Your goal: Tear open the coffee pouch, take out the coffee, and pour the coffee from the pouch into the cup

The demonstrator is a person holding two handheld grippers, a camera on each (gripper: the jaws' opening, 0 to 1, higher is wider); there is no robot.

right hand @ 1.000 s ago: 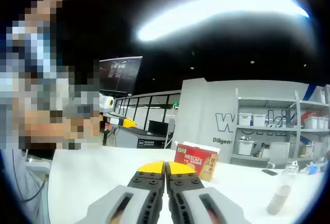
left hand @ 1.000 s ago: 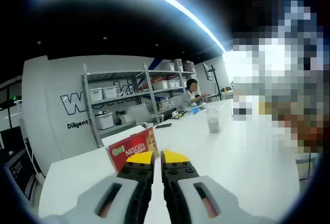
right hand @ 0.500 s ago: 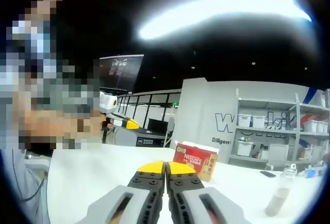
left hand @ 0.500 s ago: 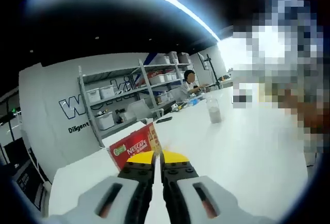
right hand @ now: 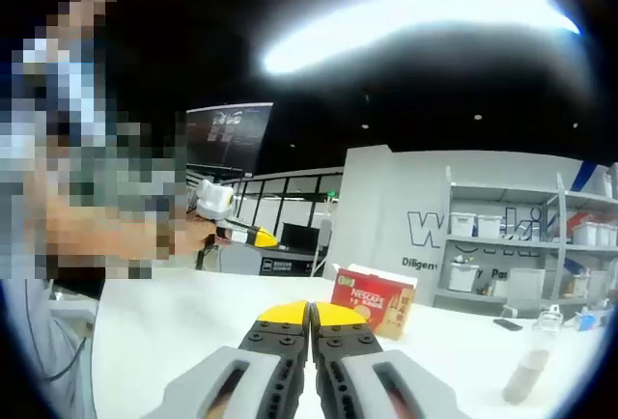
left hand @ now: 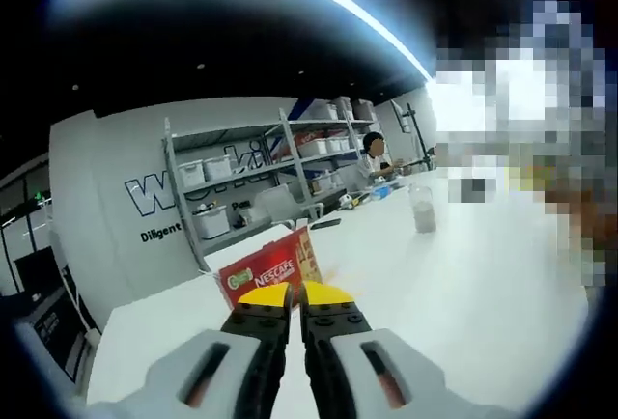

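Note:
A red Nescafe coffee box (left hand: pixel 272 270) stands on the white table (left hand: pixel 454 284) just beyond my left gripper (left hand: pixel 295 295), whose yellow-tipped jaws are pressed together with nothing between them. Farther right stands a clear cup (left hand: pixel 422 216) with brownish contents at its bottom. In the right gripper view the same red box (right hand: pixel 373 299) stands past my right gripper (right hand: pixel 309 316), also shut and empty, and the cup (right hand: pixel 531 369) is at the lower right. The left gripper (right hand: pixel 253 237) reaches in from the left, held by a hand.
Grey shelving (left hand: pixel 253 180) with white bins lines the wall behind the table, also seen as shelving (right hand: pixel 536 245) in the right gripper view. A person (left hand: pixel 374 156) sits at the table's far end. A dark phone (right hand: pixel 504 323) lies on the table.
The left gripper view has turned slightly, so box and cup sit further right. In the right gripper view the left gripper has reached further right.

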